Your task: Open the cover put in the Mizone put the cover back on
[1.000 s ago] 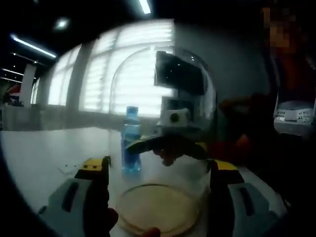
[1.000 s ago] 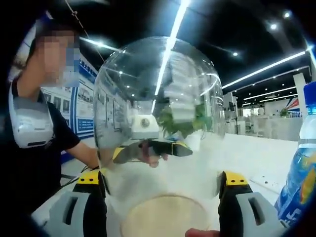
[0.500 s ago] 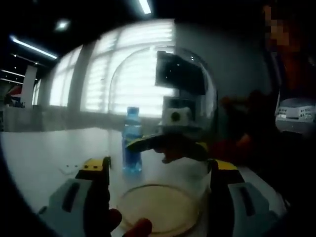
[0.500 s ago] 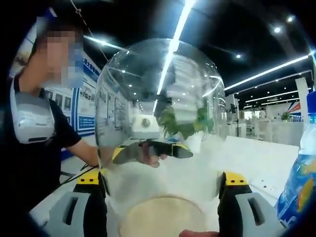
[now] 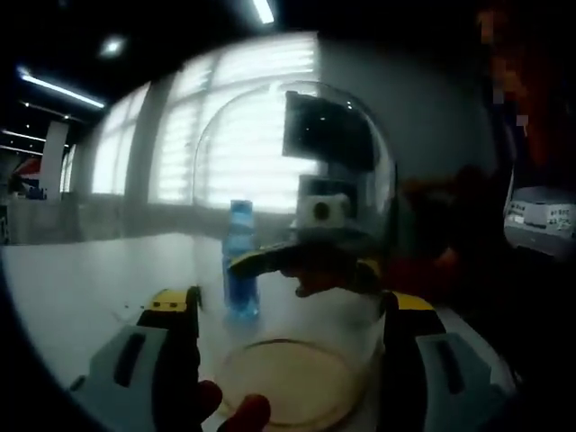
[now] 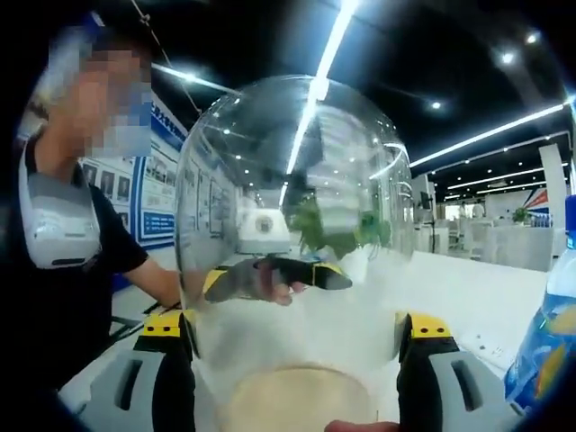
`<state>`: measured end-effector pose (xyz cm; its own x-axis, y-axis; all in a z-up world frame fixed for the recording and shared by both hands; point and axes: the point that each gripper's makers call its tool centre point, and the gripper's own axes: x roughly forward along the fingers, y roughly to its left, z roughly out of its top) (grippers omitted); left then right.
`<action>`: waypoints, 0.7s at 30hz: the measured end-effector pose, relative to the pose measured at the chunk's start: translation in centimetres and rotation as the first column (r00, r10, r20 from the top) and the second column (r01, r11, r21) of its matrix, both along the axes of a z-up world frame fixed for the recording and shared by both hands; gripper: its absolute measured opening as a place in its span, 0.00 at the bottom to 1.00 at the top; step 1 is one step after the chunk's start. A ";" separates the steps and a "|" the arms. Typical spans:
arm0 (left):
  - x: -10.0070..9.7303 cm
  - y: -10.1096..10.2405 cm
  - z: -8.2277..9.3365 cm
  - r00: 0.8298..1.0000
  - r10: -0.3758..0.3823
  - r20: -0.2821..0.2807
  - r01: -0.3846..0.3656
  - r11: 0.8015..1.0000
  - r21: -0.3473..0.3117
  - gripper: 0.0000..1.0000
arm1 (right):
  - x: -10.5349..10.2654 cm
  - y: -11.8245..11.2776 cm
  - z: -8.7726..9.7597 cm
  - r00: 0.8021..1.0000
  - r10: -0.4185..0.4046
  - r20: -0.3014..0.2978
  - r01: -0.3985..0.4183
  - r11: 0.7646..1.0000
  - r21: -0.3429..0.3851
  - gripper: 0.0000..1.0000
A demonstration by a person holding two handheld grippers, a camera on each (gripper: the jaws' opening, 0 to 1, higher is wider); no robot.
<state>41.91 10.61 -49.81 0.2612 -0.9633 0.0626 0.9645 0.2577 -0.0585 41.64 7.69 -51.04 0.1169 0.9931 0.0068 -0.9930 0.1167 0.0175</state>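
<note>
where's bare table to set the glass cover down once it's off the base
Bare white table lies beyond the Mizone bottle, and more between the glass cover and that bottle. It is crowded at the round base, with both grippers flanking the dome.

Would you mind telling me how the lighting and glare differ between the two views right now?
Left gripper view: bright windows backlight the glass dome and the blue bottle, foreground dim and soft. Right gripper view: ceiling strip lights streak glare down the glass dome; bottle cropped at the edge.
</note>
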 end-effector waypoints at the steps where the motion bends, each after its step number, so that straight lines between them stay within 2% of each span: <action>1: -0.1 0.0 0.3 1.000 0.000 0.000 0.000 1.000 -0.005 0.71 | -0.1 0.0 0.2 1.000 0.001 -0.003 -0.001 1.000 0.007 0.88; 8: -0.9 0.3 1.6 1.000 -0.001 0.004 0.001 1.000 -0.012 0.72 | -0.9 0.5 1.3 1.000 0.000 -0.008 0.000 1.000 0.020 0.88; 15: -2.1 -0.3 1.9 0.999 -0.030 0.017 0.029 0.999 0.027 0.72 | -2.3 0.0 1.7 0.999 -0.030 0.016 0.030 1.000 -0.009 0.88; 21: -3.0 -0.9 1.7 0.998 -0.063 0.006 0.063 0.997 0.050 0.72 | -3.4 -0.6 1.4 0.998 -0.064 0.004 0.065 0.998 -0.008 0.88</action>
<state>38.95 9.70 -48.14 0.1994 -0.9798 0.0161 0.9793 0.1987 -0.0398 38.27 7.09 -49.62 0.1807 0.9835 -0.0011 -0.9835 0.1807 0.0124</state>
